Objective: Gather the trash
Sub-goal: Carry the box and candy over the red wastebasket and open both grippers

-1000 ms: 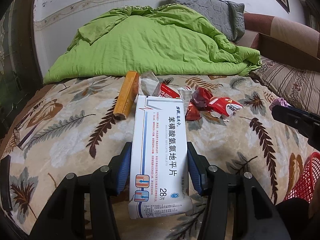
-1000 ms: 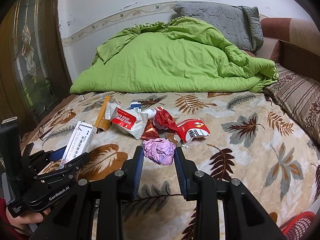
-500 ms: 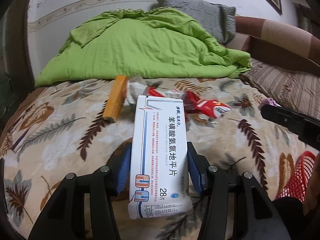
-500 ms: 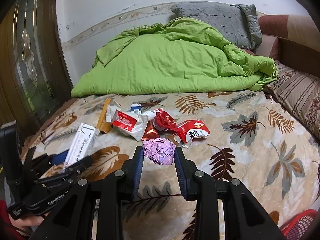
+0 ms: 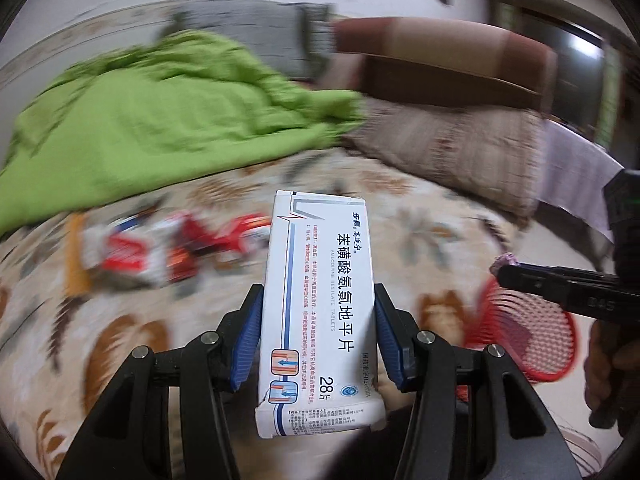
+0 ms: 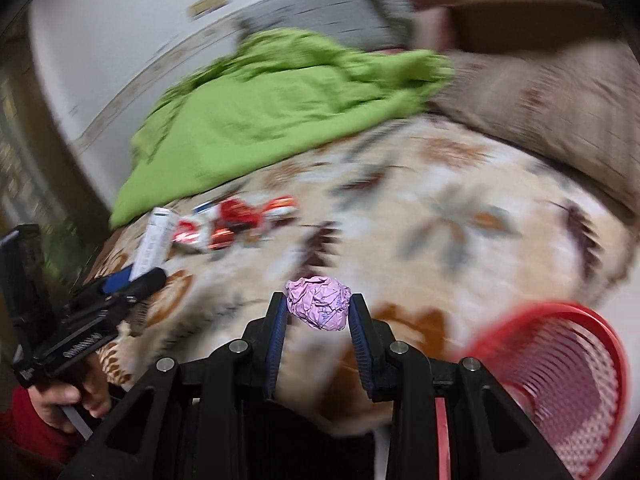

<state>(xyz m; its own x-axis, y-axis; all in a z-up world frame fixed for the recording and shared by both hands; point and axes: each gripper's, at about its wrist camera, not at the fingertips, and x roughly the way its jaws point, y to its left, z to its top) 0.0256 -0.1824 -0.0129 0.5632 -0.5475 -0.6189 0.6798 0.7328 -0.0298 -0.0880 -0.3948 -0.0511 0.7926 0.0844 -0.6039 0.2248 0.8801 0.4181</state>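
Note:
My left gripper (image 5: 319,334) is shut on a white medicine box (image 5: 320,312) with blue and red print, held upright above the bed. My right gripper (image 6: 319,314) is shut on a crumpled pink paper ball (image 6: 319,307). A red mesh waste basket (image 6: 560,372) stands low at the right, beside the bed; it also shows as the red basket (image 5: 524,340) in the left wrist view, under my right gripper (image 5: 505,271). A heap of red and white wrappers (image 5: 176,248) and an orange box (image 5: 76,256) lie blurred on the leaf-patterned bedspread (image 6: 440,220).
A green quilt (image 5: 152,128) is piled at the head of the bed, with a grey pillow (image 5: 256,36) behind it and a striped brown pillow (image 5: 452,148) at the right. A hand (image 6: 76,396) in a red sleeve holds the left gripper.
Both grippers have swung to the right with their loads, away from the wrapper heap. The red basket has come much further into both views. The grips have not changed.

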